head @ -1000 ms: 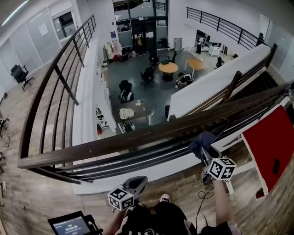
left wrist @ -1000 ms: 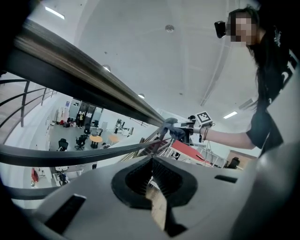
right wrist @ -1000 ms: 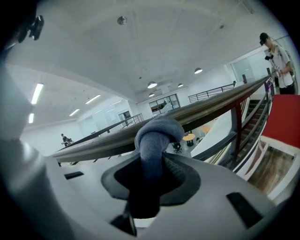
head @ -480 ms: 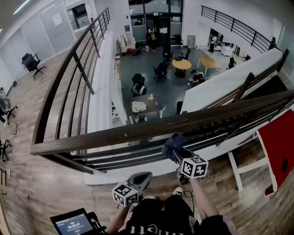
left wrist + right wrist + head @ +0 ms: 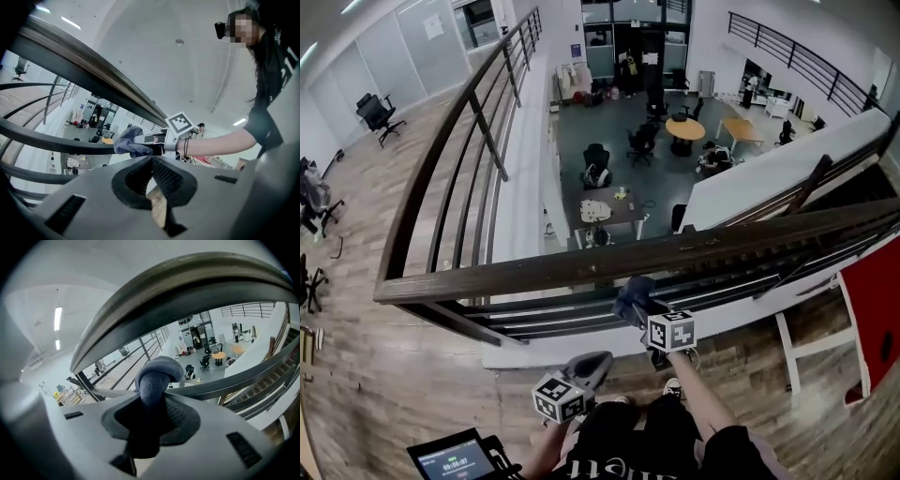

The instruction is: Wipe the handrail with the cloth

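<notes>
A dark wooden handrail (image 5: 581, 267) crosses the head view over metal rails; it arches overhead (image 5: 178, 282) in the right gripper view. My right gripper (image 5: 639, 307) is shut on a bunched blue-grey cloth (image 5: 634, 297), which sits just under the rail's near edge. The same cloth (image 5: 154, 378) bulges out between the jaws in the right gripper view and also appears as a blue-grey wad (image 5: 129, 143) in the left gripper view. My left gripper (image 5: 586, 367) hangs lower, near my body, its jaws shut with nothing between them (image 5: 152, 180).
Beyond the rail is a drop to a lower floor with desks and chairs (image 5: 619, 202). A second railing (image 5: 478, 122) runs away at the left over wooden flooring. A red panel (image 5: 877, 309) stands at the right. A tablet (image 5: 455, 459) sits at the bottom left.
My right gripper with the cloth has slid leftward along the handrail, from right of centre to about the middle. The left gripper has stayed low near my body.
</notes>
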Action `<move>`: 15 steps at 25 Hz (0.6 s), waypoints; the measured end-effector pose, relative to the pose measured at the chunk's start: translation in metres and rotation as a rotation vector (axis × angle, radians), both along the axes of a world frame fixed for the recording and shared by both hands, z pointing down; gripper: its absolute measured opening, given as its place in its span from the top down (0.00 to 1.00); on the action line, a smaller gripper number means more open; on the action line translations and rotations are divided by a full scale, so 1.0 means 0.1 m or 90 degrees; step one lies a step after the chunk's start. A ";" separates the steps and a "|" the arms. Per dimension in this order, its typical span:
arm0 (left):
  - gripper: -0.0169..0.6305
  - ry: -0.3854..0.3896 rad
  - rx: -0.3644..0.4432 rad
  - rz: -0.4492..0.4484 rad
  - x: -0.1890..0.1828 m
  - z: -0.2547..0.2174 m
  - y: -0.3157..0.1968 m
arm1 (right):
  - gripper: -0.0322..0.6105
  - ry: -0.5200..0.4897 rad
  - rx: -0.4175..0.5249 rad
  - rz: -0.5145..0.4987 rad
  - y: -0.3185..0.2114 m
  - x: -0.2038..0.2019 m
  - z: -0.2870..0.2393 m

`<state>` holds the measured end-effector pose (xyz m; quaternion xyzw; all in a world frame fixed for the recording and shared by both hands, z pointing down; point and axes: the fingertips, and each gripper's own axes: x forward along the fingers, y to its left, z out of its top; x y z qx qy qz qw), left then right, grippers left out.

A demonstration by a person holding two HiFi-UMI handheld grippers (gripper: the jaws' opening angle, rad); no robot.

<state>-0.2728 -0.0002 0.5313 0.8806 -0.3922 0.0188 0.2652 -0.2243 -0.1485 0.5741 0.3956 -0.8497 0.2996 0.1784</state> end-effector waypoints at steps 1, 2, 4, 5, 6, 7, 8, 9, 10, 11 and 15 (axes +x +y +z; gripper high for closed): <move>0.97 0.001 -0.001 -0.002 -0.01 0.00 0.00 | 0.79 0.003 -0.006 0.003 -0.04 -0.01 0.03; 0.97 0.002 -0.002 -0.003 -0.02 0.02 0.00 | 0.79 0.004 -0.012 0.008 -0.07 -0.04 0.08; 0.97 0.002 -0.005 -0.002 -0.06 0.10 0.00 | 0.79 0.006 -0.023 0.017 -0.13 -0.10 0.19; 0.97 0.001 -0.007 -0.001 -0.06 0.13 -0.01 | 0.79 0.009 -0.027 0.020 -0.16 -0.10 0.22; 0.97 0.001 -0.008 0.000 -0.04 0.14 -0.02 | 0.79 0.012 -0.031 0.021 -0.17 -0.07 0.25; 0.97 0.000 -0.008 0.000 0.00 0.14 -0.04 | 0.79 0.015 -0.034 0.021 -0.19 -0.03 0.26; 0.97 -0.001 -0.007 0.001 0.05 0.13 -0.06 | 0.79 0.018 -0.037 0.020 -0.20 0.02 0.27; 0.97 -0.002 -0.005 0.002 0.11 0.11 -0.08 | 0.79 0.021 -0.040 0.020 -0.21 0.09 0.29; 0.97 -0.003 -0.001 0.001 0.17 0.08 -0.10 | 0.79 0.025 -0.043 0.020 -0.22 0.17 0.32; 0.97 -0.004 0.002 0.000 0.24 0.07 -0.13 | 0.79 0.029 -0.045 0.022 -0.24 0.26 0.34; 0.97 -0.008 0.004 -0.007 0.62 0.10 -0.36 | 0.79 0.036 -0.051 0.034 -0.41 0.77 0.42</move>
